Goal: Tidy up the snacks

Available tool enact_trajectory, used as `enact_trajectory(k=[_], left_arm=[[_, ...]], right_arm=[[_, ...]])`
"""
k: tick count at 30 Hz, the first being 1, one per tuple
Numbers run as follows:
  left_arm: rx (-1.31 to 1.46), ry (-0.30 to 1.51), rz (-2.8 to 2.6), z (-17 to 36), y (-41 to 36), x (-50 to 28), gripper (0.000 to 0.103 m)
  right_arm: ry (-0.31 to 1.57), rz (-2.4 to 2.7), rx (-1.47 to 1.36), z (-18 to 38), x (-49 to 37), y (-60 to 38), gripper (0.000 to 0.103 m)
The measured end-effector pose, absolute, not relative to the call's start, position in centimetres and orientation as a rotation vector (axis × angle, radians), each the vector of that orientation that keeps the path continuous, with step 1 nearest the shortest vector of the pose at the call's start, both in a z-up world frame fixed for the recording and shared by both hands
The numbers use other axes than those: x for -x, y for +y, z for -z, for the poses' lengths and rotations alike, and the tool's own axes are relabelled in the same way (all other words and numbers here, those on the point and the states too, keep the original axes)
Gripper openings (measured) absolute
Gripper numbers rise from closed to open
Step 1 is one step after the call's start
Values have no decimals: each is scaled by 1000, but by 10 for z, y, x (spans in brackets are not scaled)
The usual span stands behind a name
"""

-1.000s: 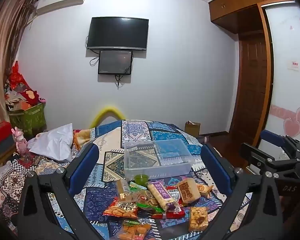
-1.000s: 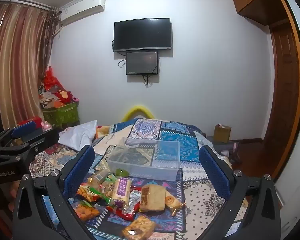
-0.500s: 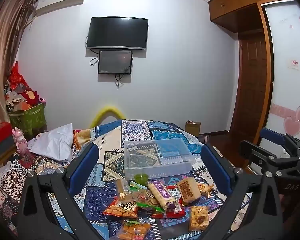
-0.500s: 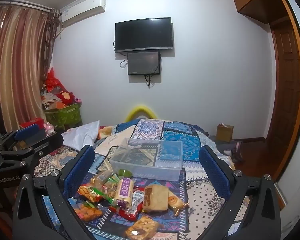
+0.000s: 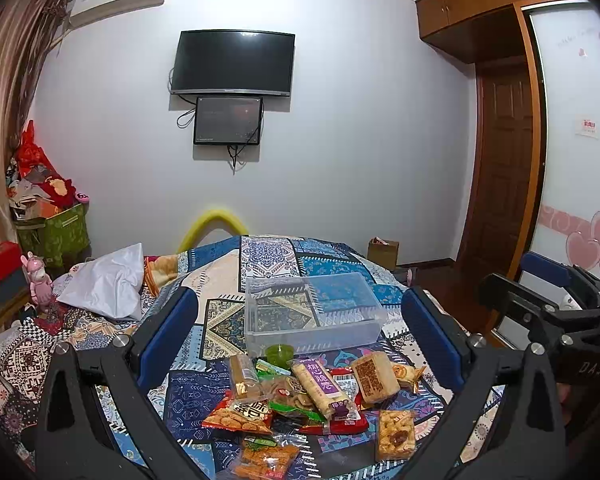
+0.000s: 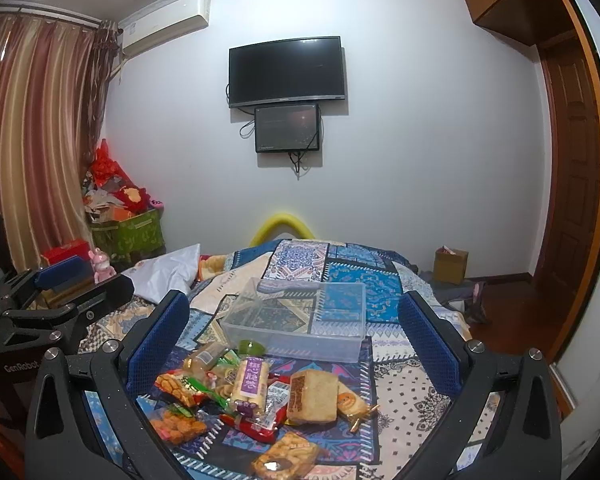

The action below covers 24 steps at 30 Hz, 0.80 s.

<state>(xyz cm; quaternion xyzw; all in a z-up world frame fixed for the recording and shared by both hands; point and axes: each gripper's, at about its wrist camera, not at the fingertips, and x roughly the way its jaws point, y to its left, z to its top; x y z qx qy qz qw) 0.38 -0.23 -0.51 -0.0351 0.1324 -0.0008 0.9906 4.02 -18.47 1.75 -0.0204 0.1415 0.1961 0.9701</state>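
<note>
Several wrapped snacks (image 5: pixel 304 396) (image 6: pixel 252 392) lie in a loose pile on a patterned bedspread (image 5: pixel 188 396) (image 6: pixel 404 396). Just behind the pile stands an empty clear plastic bin (image 5: pixel 312 312) (image 6: pixel 300 324). A purple-labelled bar (image 5: pixel 320 384) (image 6: pixel 252 380) and a tan cake pack (image 5: pixel 374 372) (image 6: pixel 312 396) lie near the pile's middle; a small green cup (image 5: pixel 279 354) (image 6: pixel 251 347) sits at the bin's front wall. My left gripper (image 5: pixel 300 336) hovers open above the pile, holding nothing. My right gripper (image 6: pixel 296 332) also hangs open and empty over it.
A white pillow (image 5: pixel 108 284) (image 6: pixel 168 272) lies on the bed's left. Against the far wall are a green box of clutter (image 5: pixel 54 232), a yellow curved tube (image 5: pixel 212 220) and a cardboard box (image 6: pixel 451 264). A wooden door (image 5: pixel 500 176) is right; floor beyond the bed edge.
Both grippers have stayed open and nearly still. The right wrist view has drifted slightly, so the pile sits a little further right in it.
</note>
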Motion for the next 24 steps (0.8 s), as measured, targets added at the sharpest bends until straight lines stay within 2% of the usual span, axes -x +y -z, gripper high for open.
enact_trajectory(k=[24], left_arm=[[73,275,3,6,-4,-5,103]], right_arm=[[289,-400,29,-18,-42,-188,103]])
